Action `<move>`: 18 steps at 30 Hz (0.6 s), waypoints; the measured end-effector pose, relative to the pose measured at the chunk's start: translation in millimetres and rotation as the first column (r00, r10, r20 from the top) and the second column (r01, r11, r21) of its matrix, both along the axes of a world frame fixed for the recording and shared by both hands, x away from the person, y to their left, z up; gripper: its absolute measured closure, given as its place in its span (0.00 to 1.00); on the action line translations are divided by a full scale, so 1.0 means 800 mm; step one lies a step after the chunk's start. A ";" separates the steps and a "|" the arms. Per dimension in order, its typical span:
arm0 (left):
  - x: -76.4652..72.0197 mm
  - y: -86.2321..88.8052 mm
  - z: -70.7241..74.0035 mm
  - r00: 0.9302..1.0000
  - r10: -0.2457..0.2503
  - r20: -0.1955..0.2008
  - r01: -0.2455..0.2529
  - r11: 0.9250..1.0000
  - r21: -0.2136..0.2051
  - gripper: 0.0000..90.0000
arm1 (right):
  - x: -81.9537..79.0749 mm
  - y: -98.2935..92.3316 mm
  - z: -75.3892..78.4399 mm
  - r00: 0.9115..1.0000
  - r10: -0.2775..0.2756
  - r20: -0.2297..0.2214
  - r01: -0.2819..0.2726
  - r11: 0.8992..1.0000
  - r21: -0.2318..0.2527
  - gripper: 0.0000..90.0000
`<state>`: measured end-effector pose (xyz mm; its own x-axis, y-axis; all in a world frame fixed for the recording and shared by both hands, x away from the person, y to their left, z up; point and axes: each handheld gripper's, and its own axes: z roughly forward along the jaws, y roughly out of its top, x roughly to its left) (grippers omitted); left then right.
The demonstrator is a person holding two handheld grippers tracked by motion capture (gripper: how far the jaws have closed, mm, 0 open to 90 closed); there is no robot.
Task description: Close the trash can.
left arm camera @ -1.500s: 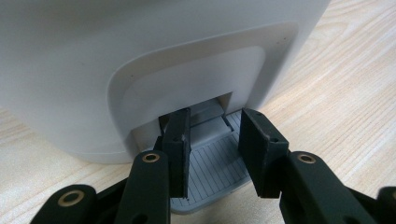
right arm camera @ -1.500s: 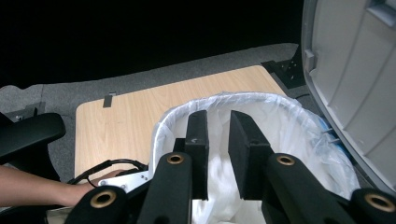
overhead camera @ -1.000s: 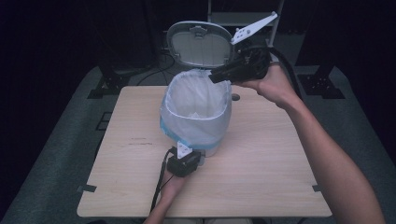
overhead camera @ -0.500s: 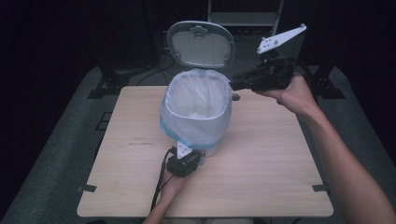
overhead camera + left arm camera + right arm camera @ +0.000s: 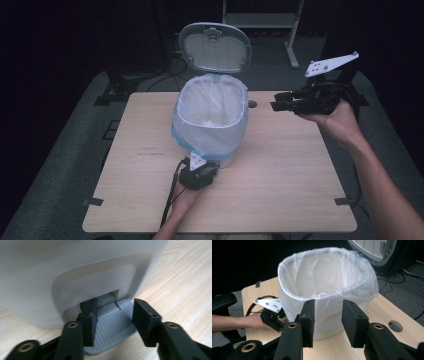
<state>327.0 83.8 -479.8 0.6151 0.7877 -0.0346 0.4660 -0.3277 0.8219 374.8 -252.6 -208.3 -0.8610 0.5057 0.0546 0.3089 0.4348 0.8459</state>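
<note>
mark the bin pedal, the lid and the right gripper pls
pedal (image 5: 113, 331), left gripper view, ribbed grey top face.
lid (image 5: 215, 49), high view, inner face of the raised lid.
right gripper (image 5: 276, 102), high view, between its fingertips.

Your table (image 5: 280, 170) is evenly lit from overhead, soft light, while everything around it drops into near black along the top and both sides of the high view. Shadows under the bin (image 5: 212, 117) are faint and short. No hard glare, just a pale sheen on the liner (image 5: 329, 282). In your left gripper view the white bin wall (image 5: 75, 267) across the upper frame is soft and out of focus, and so are the near jaws. Your right gripper view is slightly grainy, jaws blurred at the bottom, dark upper left corner.
</note>
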 end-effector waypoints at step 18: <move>-0.030 0.014 0.026 0.998 -0.040 0.043 0.041 0.998 -0.036 0.47 | -0.010 -0.039 -0.064 0.997 -0.064 -0.035 0.065 0.997 0.030 0.63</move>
<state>302.7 95.0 -458.8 0.6480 0.7607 -0.0371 0.4178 -0.3145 0.8524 366.9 -283.9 -259.7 -0.8240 0.5577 0.0997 0.3643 0.3868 0.8471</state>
